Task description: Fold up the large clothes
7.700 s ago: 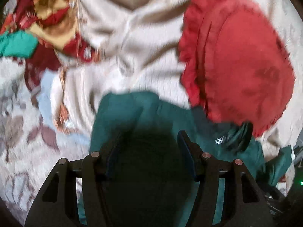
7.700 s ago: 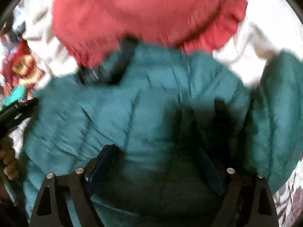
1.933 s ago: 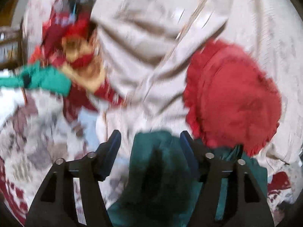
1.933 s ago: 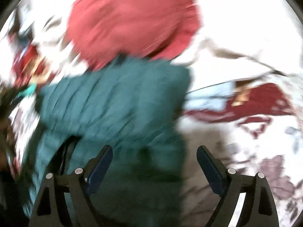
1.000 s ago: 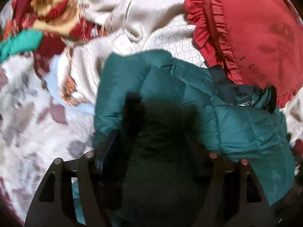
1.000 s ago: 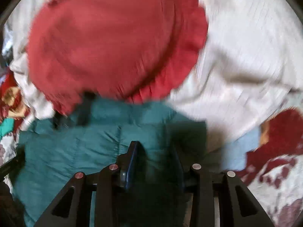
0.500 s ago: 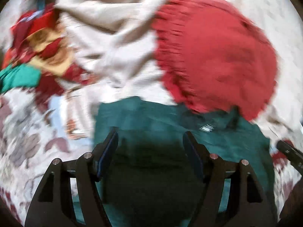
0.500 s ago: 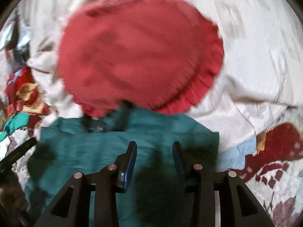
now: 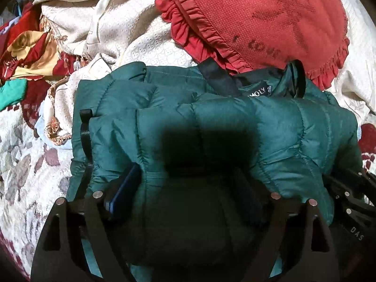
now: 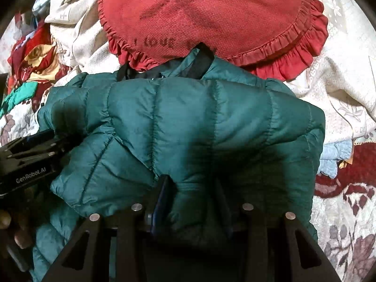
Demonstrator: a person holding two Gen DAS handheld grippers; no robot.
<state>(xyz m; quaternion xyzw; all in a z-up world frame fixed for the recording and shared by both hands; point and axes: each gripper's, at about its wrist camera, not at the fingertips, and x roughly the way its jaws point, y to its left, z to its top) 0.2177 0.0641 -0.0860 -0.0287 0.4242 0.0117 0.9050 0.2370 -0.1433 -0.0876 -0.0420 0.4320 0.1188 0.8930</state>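
Note:
A dark green puffer jacket lies folded into a thick bundle on the bed, its black collar toward a red cushion. My left gripper is sunk into the bundle's near left part. A fat roll of jacket bulges between its fingers, the blue pad presses the fabric, and its jaws are opening. My right gripper pinches a narrower fold of the jacket at the near right, and its jaws are opening too. Each view shows the other gripper at its edge: the left gripper and the right gripper.
A round red frilled cushion lies just beyond the collar. Cream cloths are heaped behind, red-and-gold fabric at far left, a light blue cloth at right. A floral bedspread lies underneath. A person's hand holds the left gripper.
Half a second ago both grippers' fingers stood free above the jacket. Now both have sunk into it and fabric bulges between the fingers. The jacket fills more of each view.

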